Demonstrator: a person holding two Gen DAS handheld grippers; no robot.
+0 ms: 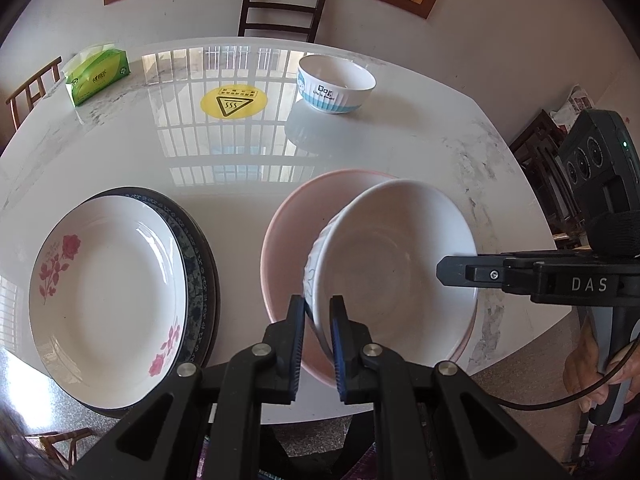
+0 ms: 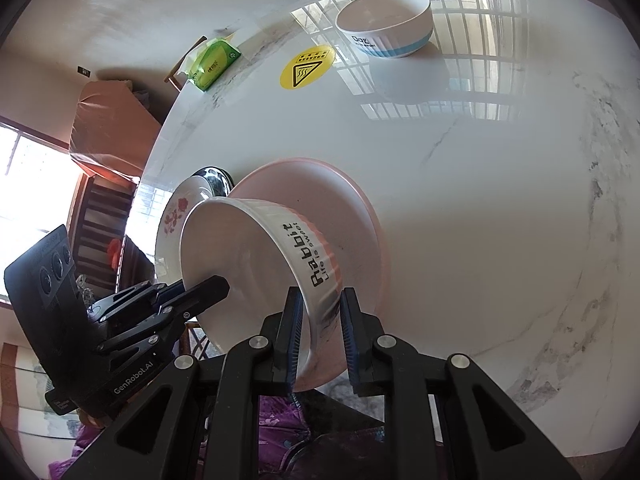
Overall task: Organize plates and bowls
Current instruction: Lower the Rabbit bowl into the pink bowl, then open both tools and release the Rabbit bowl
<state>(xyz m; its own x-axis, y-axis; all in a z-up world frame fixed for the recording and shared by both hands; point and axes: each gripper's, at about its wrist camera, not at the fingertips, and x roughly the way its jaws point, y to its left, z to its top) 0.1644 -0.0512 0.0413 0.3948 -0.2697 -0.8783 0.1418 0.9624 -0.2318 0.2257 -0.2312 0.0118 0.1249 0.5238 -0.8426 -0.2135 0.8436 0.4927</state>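
Observation:
A white "Rabbit" bowl is tilted above a pink plate on the white marble table. My left gripper is shut on the bowl's near rim. My right gripper is shut on the opposite rim; it shows in the left wrist view at the right. A rose-pattern white plate lies on a dark blue patterned plate at the left. A white and blue "Dog" bowl stands at the far side.
A green tissue box sits at the far left of the table. A yellow heat-warning sticker is near the middle. Wooden chairs stand around the table.

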